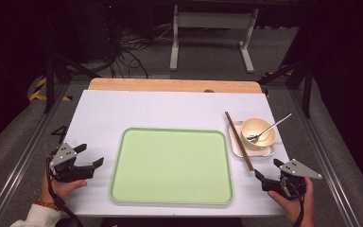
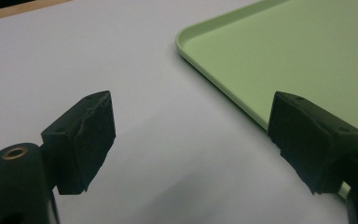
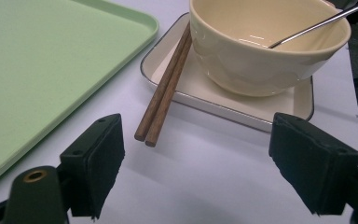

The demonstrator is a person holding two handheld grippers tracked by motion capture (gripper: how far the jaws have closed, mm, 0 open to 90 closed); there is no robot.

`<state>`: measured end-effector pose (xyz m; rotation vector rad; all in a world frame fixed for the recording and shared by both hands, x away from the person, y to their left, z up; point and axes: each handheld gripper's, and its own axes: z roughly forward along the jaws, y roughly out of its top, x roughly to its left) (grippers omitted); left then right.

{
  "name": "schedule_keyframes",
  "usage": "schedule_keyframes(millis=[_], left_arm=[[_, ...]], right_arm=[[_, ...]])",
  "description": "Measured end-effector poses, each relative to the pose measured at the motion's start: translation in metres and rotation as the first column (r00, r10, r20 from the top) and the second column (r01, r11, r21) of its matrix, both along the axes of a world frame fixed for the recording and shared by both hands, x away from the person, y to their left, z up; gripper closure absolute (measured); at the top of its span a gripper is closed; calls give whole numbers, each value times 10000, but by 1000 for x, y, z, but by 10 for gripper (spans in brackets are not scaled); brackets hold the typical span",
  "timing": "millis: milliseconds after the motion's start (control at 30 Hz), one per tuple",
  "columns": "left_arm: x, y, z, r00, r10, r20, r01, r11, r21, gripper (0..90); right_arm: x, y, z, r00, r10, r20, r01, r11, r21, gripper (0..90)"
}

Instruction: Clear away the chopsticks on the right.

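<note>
A pale green tray [image 1: 170, 165] lies empty in the middle of the white table top. To its right a cream bowl [image 1: 257, 132] holding a metal spoon [image 1: 272, 128] stands on a small square plate [image 1: 238, 147]. A pair of brown chopsticks [image 1: 238, 141] rests across the plate's left edge. My left gripper [image 1: 91, 154] sits open just left of the tray, with nothing between its jaws [image 2: 191, 121]. My right gripper [image 1: 265, 167] is open near the front right corner. It points at the chopsticks' near ends [image 3: 145, 135] and the bowl [image 3: 261, 60].
A wooden board [image 1: 175, 85] runs along the table's far edge. Behind it on the floor are cables [image 1: 127, 52] and a white desk frame [image 1: 212, 28]. Metal rails [image 1: 23, 161] flank the table. In the left gripper view the tray's corner [image 2: 191, 39] lies ahead to the right.
</note>
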<state>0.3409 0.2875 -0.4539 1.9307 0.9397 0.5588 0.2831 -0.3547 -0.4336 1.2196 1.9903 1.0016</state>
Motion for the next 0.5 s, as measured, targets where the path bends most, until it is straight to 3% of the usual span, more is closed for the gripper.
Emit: schedule_keyframes(millis=[133,233,500], left_arm=[[-3,-5,-1,9998,11,182,-17,9994,349,158],[-6,-10,-3,9996,-268,124,260,9975,652,158],[-11,-11,-3,9984,-534,208,524,9975,477,159]], right_arm=[[0,1,0,10000,48,16,-48,10000,10,188],[3,4,1,9999,118,14,-118,9999,32,196],[6,9,1,9996,297,15,-297,9996,24,234]])
